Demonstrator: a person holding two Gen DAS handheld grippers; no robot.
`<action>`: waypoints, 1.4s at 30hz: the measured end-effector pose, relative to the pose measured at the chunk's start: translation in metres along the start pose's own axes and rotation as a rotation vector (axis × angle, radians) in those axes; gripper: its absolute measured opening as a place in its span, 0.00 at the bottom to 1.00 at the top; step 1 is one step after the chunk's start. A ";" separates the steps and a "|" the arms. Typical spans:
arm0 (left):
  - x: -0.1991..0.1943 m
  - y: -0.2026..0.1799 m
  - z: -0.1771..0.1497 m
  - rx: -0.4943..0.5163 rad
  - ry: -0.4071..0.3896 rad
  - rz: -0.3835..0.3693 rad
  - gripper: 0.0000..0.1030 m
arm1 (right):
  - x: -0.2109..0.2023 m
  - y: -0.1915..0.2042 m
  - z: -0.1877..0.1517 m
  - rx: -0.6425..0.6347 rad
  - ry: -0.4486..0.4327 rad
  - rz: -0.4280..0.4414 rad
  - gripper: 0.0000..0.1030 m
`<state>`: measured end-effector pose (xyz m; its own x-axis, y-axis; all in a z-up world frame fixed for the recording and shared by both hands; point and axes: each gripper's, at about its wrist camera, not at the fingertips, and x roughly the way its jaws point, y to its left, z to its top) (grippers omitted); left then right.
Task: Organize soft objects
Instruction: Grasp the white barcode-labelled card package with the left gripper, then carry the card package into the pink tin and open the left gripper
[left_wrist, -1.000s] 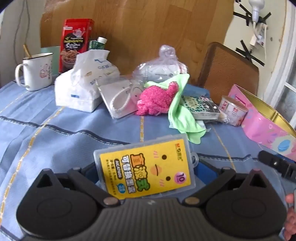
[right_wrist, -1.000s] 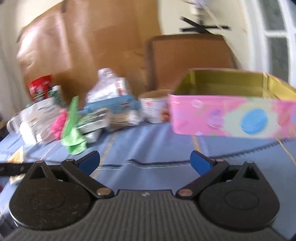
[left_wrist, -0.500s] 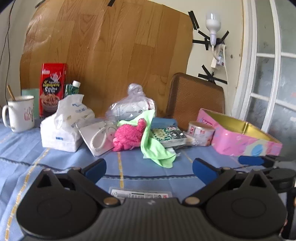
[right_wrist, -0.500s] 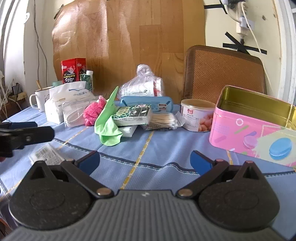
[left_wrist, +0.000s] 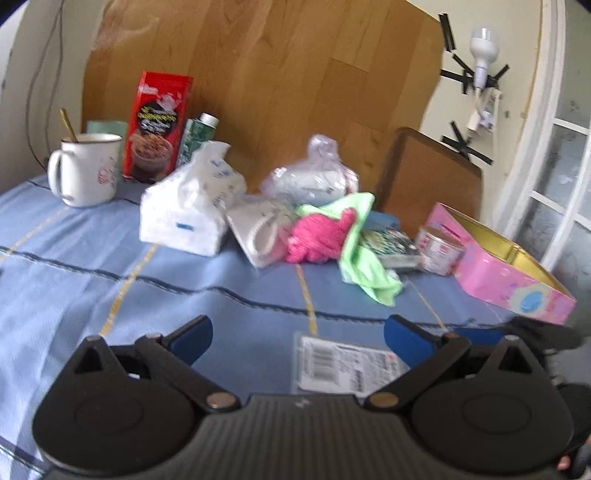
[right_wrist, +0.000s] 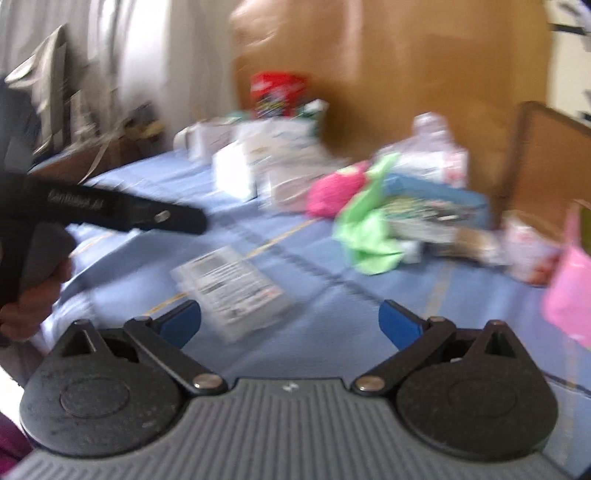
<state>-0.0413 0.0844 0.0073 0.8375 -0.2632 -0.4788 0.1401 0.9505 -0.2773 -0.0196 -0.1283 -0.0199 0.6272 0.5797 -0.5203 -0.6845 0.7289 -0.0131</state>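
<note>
Both grippers hang over the near edge of the blue striped tablecloth, and neither holds anything; the left gripper has its blue-padded jaws spread wide and empty, while the right gripper is just beginning to draw its jaws inward, with only bare cloth and the corner of a flat clear plastic case with a barcode label between them, nothing pressed. The soft things to be sorted sit in a heap at the far middle of the table: a fuzzy bright-pink plush toy lies against a crumpled lime-green cloth, with a white soft pack of tissues to their left and a knotted clear plastic bag of white items behind; the open pink tin box with a gold lining waits at the far right and is, I judge, where they belong. The risks lie in the crowding; the green cloth drapes over a small patterned packet and partly hides it, so a pinch on the cloth could drag that packet or the little round tub along, or knock them off the pile; the plush is squashy and may slip from a shallow bite; the right view is heavily smeared, so the jaws closing during a swing could snag the plastic case instead; the white enamel mug with a spoon at the far left could tip if an arm sweeps wide.
</note>
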 end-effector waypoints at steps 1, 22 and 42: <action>0.001 -0.002 -0.001 0.001 0.011 -0.011 0.98 | 0.005 0.006 0.000 -0.025 0.020 0.024 0.93; 0.089 -0.129 -0.003 0.218 0.233 -0.088 0.58 | -0.028 -0.054 -0.032 0.155 0.018 -0.118 0.52; 0.122 -0.257 0.023 0.466 0.200 -0.172 0.58 | -0.087 -0.121 -0.057 0.295 -0.162 -0.335 0.52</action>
<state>0.0375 -0.1883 0.0392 0.6711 -0.4048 -0.6212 0.5241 0.8516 0.0113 -0.0126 -0.2881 -0.0219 0.8613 0.3271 -0.3888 -0.3144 0.9442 0.0980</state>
